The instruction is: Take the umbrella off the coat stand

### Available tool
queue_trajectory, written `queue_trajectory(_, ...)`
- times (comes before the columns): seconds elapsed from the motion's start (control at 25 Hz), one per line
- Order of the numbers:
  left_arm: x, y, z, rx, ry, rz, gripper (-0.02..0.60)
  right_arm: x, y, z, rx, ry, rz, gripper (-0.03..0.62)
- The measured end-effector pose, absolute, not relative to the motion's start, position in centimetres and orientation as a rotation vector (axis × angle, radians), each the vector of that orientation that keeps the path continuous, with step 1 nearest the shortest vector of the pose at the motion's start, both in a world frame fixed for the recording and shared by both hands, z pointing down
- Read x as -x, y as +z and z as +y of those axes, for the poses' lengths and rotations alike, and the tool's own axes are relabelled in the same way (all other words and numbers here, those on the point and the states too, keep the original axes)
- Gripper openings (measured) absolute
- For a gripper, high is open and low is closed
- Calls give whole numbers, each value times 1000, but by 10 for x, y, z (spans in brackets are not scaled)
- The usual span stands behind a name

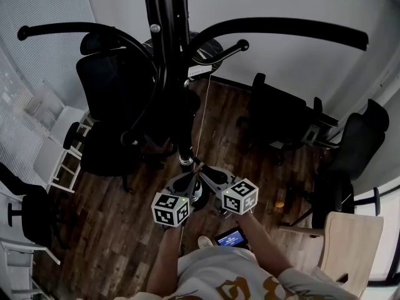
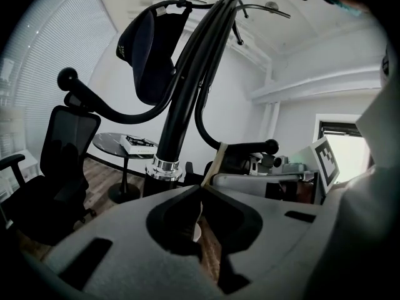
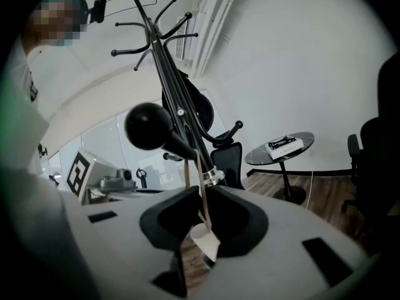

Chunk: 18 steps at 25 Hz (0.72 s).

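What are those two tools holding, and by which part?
The left gripper and right gripper both pinch a thin tan strap hanging from the coat stand, near its lower end.

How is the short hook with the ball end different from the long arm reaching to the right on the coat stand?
The short hook ends in a round ball; the long arm ends in a plain blunt tip. The short hook reaches a little way out; the long arm sweeps far right. The long arm looks thicker than the short hook. Both are black, curved parts of the coat stand.
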<state>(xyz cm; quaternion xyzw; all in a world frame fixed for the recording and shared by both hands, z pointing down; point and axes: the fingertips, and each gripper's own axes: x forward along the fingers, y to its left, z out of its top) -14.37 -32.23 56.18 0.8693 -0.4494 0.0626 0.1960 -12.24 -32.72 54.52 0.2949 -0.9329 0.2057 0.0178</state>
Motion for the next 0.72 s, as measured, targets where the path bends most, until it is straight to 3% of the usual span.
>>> queue_trajectory(0.56, 144, 562, -320, -2449, 171, -1212, 26, 131, 569, -334, -951, 635, -2823, 50)
queue_trajectory(0.72, 148, 561, -323, -2439, 146, -1213, 26, 135, 569, -337, -954, 624, -2819, 20)
